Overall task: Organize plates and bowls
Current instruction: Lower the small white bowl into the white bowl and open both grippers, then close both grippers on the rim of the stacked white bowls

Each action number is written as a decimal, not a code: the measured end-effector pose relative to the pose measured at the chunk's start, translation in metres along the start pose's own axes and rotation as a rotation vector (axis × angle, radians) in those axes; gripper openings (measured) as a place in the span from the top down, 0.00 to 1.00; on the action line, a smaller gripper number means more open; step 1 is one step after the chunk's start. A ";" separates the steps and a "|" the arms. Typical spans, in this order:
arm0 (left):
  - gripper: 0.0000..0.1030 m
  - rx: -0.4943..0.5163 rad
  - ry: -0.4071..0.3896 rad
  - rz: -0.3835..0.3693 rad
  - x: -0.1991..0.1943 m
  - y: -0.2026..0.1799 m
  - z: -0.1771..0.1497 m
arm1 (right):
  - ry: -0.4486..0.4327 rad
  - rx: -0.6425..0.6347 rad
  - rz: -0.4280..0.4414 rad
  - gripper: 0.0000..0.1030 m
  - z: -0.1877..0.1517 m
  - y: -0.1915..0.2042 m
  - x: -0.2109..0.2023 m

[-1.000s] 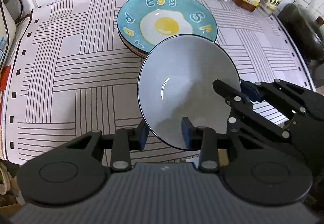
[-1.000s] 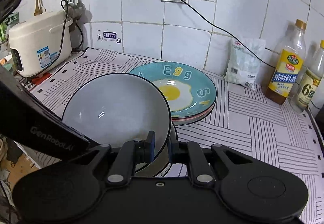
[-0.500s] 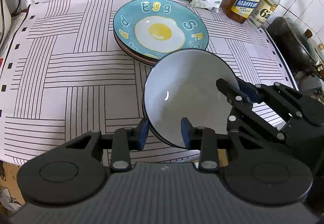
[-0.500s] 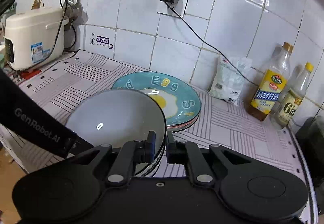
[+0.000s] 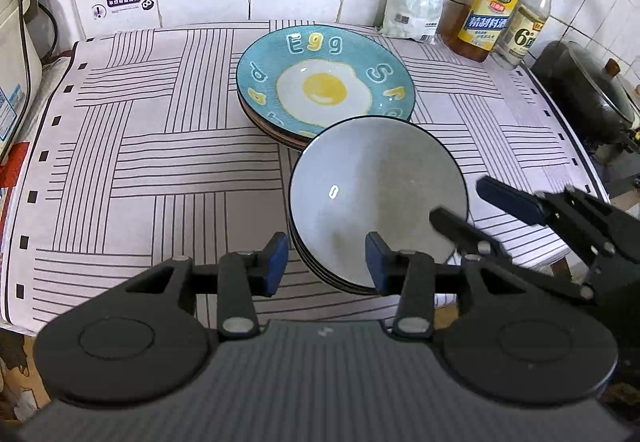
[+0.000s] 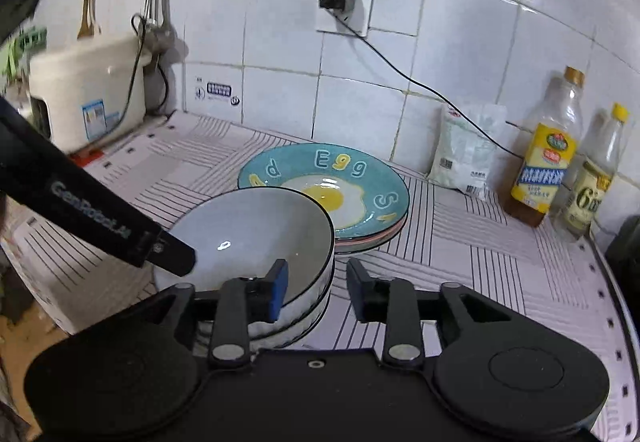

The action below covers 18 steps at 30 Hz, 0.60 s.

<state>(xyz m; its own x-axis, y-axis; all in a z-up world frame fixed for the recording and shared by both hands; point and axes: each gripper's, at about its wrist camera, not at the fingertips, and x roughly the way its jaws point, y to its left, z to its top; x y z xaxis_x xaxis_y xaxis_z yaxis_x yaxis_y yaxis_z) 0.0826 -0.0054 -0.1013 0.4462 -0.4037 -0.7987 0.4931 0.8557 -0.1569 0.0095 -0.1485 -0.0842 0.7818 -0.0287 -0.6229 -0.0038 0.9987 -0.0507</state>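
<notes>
A stack of grey bowls [image 5: 376, 198] sits on the striped worktop [image 5: 160, 162], just near of the egg-pattern plates [image 5: 324, 82]. The left gripper [image 5: 326, 262] and the right gripper [image 6: 316, 290] are both opening, each straddling the bowl rim without pinching it.

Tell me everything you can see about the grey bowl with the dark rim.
The grey bowl looks like glazed ceramic, pale grey inside with a thin dark rim and a glint of light. It is empty, upright, and sits on top of a stack of similar bowls on the striped mat, right beside the egg plate stack. Both grippers' jaws straddle its rim and are opening, pads clear of it.
</notes>
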 end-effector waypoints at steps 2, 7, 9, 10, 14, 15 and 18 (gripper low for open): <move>0.56 0.004 -0.006 0.002 -0.003 -0.002 -0.002 | 0.003 0.041 0.021 0.53 -0.004 -0.002 -0.007; 0.53 0.005 -0.014 -0.020 -0.012 -0.006 -0.008 | 0.022 0.088 0.052 0.44 -0.013 -0.005 -0.023; 0.52 -0.007 -0.015 -0.036 -0.017 -0.006 -0.011 | 0.030 0.079 0.054 0.41 -0.014 -0.004 -0.030; 0.52 -0.009 -0.015 -0.040 -0.019 -0.005 -0.013 | 0.028 0.070 0.050 0.39 -0.014 -0.003 -0.033; 0.51 0.008 -0.013 -0.036 -0.027 -0.005 -0.020 | 0.023 0.060 0.039 0.38 -0.017 0.000 -0.045; 0.51 0.014 -0.012 -0.035 -0.029 -0.005 -0.023 | 0.024 0.061 0.041 0.38 -0.017 0.000 -0.047; 0.50 0.021 -0.003 -0.028 -0.031 -0.004 -0.029 | 0.031 0.060 0.047 0.38 -0.020 0.001 -0.049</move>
<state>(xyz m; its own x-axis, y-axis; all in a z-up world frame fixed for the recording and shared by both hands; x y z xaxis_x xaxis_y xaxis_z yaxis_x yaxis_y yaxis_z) 0.0448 0.0127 -0.0926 0.4345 -0.4282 -0.7924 0.5208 0.8372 -0.1668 -0.0417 -0.1470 -0.0691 0.7621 0.0181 -0.6472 -0.0017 0.9997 0.0259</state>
